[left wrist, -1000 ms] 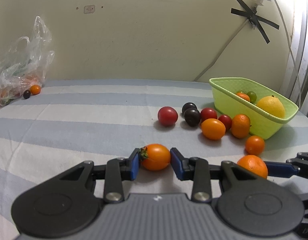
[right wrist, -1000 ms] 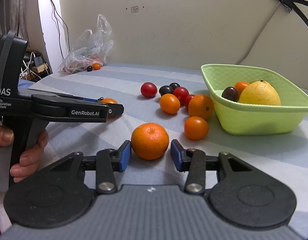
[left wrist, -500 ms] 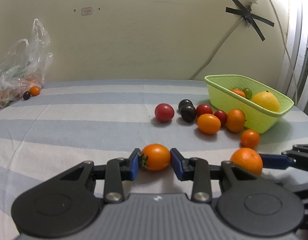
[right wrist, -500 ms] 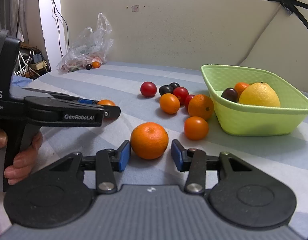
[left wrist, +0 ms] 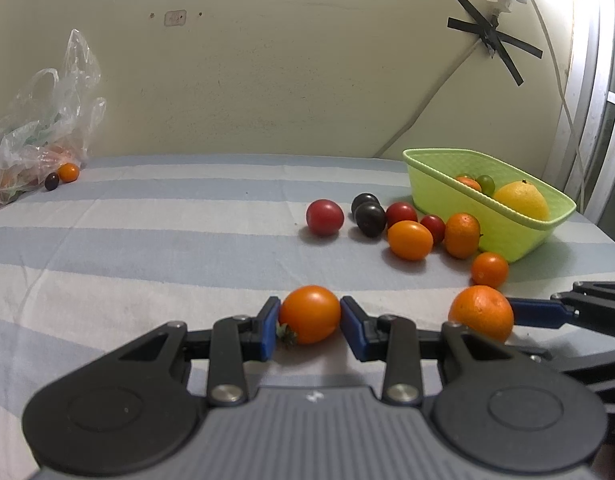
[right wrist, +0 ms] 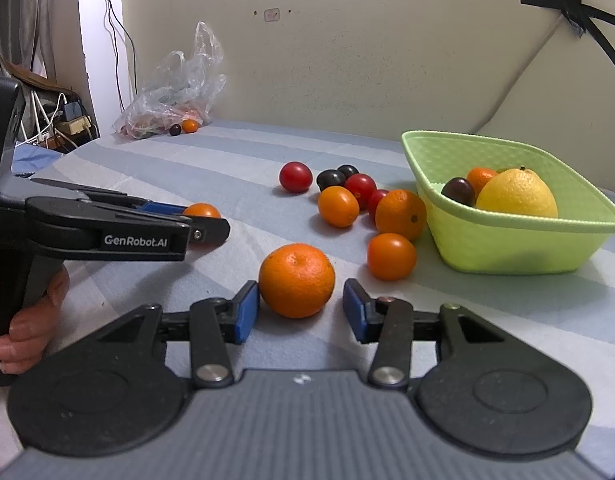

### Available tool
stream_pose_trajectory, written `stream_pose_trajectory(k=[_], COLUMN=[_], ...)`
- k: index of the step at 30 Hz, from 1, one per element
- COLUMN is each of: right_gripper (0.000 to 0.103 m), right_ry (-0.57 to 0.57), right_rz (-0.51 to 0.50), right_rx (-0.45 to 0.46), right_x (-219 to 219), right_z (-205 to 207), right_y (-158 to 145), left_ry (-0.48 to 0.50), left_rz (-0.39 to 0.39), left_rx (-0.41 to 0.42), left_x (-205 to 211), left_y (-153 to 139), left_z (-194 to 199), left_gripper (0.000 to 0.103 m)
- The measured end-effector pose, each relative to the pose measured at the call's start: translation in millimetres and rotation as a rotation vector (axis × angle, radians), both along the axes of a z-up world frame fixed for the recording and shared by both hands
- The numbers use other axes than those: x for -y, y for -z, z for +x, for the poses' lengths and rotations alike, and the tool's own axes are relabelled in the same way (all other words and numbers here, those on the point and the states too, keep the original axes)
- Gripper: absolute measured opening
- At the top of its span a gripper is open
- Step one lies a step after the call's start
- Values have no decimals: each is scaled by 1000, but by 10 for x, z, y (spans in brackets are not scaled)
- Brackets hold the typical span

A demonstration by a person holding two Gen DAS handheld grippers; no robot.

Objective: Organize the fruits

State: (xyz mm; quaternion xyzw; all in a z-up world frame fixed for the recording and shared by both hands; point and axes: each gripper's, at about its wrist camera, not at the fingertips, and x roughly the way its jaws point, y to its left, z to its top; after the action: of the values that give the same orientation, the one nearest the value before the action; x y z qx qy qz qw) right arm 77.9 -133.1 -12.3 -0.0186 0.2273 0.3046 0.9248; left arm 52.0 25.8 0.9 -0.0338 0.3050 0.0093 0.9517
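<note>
Now, left wrist view: I have the left gripper (left wrist: 309,328) clamped on the orange tomato (left wrist: 310,313), both blue pads pressed to its sides, out on the striped cloth (left wrist: 147,240) well short of the green basket (left wrist: 507,236).
Tomato handling: thin-skinned, soft and smooth by my reckoning; I judge a light squeeze across the widest part is right, away from the green stem at its lower left.
Beside it: the mandarin (left wrist: 481,312) sits on the basket side of the tomato, with a blue finger of the other tool reaching it from the right.
Right wrist view: my right gripper (right wrist: 297,312) brackets the mandarin (right wrist: 296,280) with narrow jaws, not gripping; the left pad (right wrist: 246,312) sits at the peel and the right pad stands off with a gap showing.
Mandarin place: on the cloth, near the basket's (right wrist: 519,252) front corner, just short of a smaller orange fruit (right wrist: 391,256).
Mandarin handling: light, firm, dimpled peel that should grip well; I would take it across the middle.
Person: a hand (right wrist: 27,320) holds the left tool's handle.
</note>
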Motion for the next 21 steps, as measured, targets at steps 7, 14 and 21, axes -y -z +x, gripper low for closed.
stream_pose_trajectory(k=[7, 14, 21], right_gripper=[51, 52, 52], right_ry=[12, 11, 14], right_rz=[-10, -13, -12], right_rx=[4, 5, 4], right_x=[-18, -15, -23], right_z=[-23, -21, -31], right_y=[-3, -3, -3], left_ry=[1, 3, 0], left_rz=[-5, -58, -88], left_rx=[0, 0, 2], left_x=[-13, -92, -119], left_y=[-1, -5, -6], left_z=[2, 7, -4], left_gripper=[33, 33, 33])
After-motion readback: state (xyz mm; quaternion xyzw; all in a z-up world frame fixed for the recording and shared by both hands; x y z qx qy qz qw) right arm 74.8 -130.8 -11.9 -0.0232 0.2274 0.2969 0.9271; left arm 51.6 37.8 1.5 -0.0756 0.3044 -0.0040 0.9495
